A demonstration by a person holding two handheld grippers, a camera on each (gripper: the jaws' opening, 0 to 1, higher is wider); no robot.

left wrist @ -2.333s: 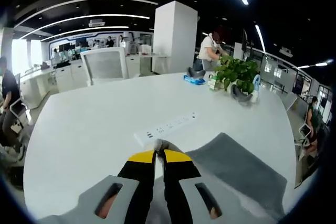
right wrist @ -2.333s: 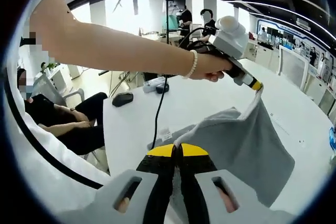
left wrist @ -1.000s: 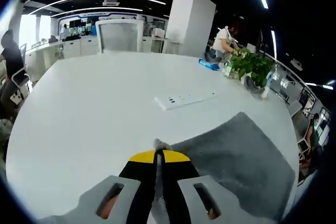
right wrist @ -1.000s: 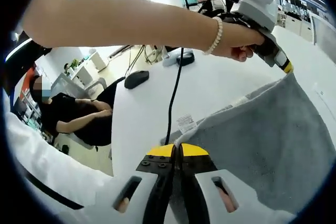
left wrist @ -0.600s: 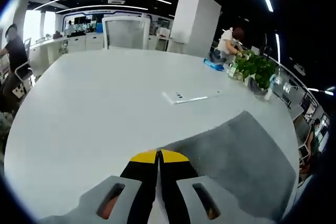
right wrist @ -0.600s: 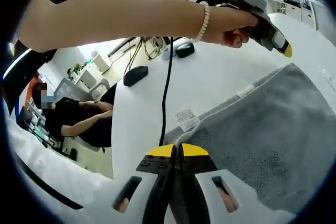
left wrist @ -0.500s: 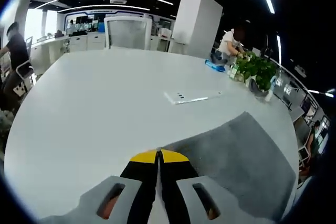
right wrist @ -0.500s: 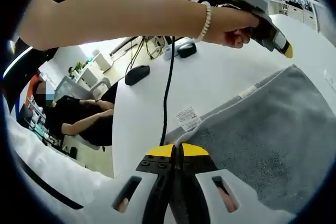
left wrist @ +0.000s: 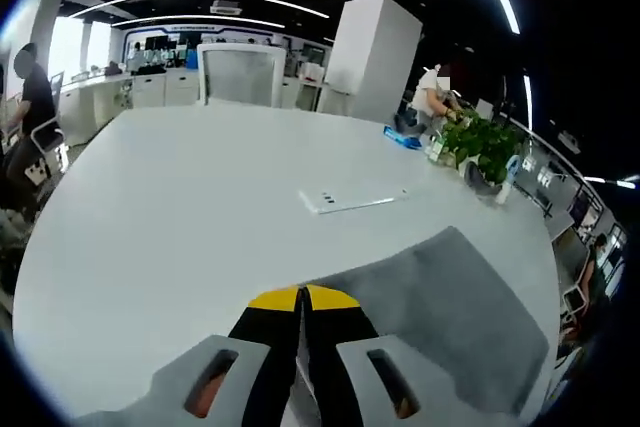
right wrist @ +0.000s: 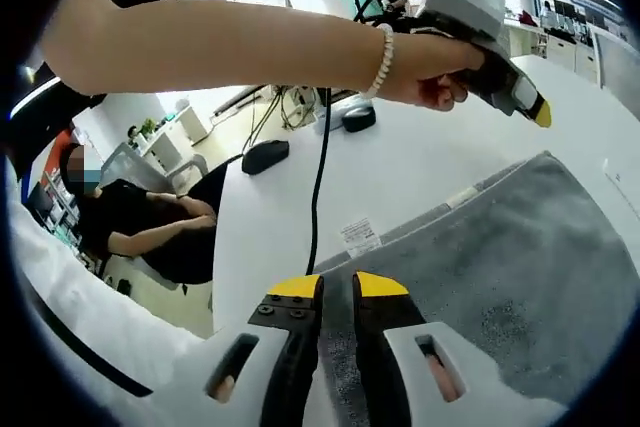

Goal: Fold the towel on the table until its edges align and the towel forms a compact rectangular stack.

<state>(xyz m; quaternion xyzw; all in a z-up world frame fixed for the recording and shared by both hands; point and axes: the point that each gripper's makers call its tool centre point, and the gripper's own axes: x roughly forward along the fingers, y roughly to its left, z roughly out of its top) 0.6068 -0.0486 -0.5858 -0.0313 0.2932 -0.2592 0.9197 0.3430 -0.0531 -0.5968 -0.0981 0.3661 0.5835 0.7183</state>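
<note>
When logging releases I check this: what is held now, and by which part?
Nothing. The right gripper has jaws apart over the towel; the left gripper hangs shut, clear above it.

A grey towel (right wrist: 500, 267) is lying spread flat on the white table (left wrist: 180, 197), its white care label (right wrist: 358, 234) showing at one edge.

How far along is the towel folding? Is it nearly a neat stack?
Not nearly. The grey towel lies spread flat on the white table, with no fold visible. Nothing is in hand: the right gripper stands open over the towel's edge, and the left gripper is lifted clear above the far corner. Every fold into a compact rectangle is still left.
</note>
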